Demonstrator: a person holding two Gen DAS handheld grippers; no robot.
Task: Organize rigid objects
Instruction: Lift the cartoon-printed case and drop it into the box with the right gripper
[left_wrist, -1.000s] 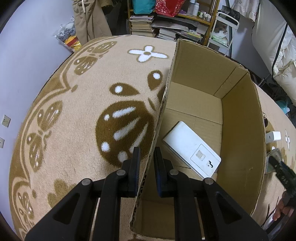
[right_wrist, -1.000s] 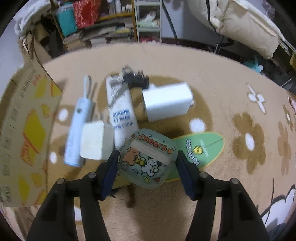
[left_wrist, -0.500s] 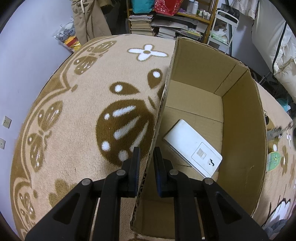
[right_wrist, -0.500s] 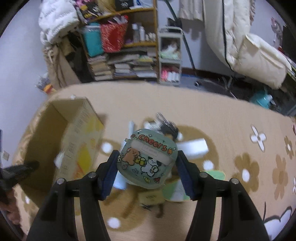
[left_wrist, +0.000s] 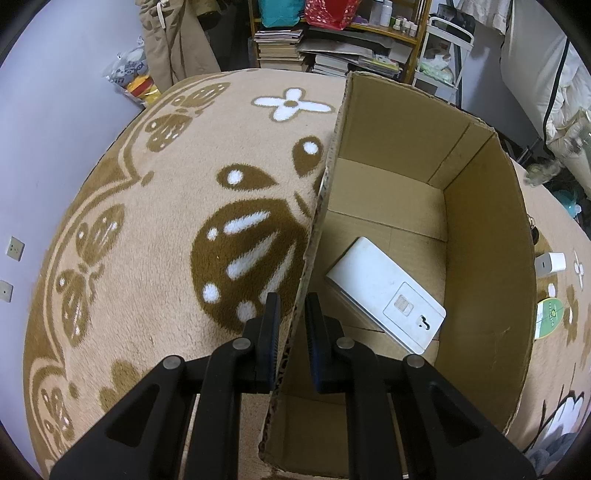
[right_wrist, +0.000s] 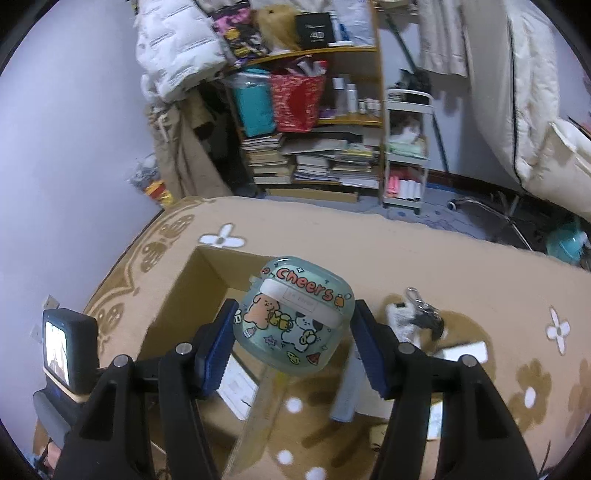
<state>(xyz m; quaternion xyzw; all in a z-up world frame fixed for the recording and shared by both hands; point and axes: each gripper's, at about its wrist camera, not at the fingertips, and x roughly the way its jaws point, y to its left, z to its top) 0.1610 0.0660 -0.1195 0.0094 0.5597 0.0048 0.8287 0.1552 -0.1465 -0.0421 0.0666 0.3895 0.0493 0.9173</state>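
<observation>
- The earbud case, mint green with cartoon dogs and "Cheers" printed on it, sat pinched between the 2 pads of my right gripper, lifted clear of the rug and hanging over the near rim of the cardboard box.
- I judged the task partly done: 1 item, a flat white device, already lay on the box floor.
- Left to do: drop the case in, then fetch the pieces on the rug beside the box, among them a white charger and a bunch of keys.
- My left gripper straddled the box's left wall; its jaws were nearly together on the cardboard, seemingly steadying it.
</observation>
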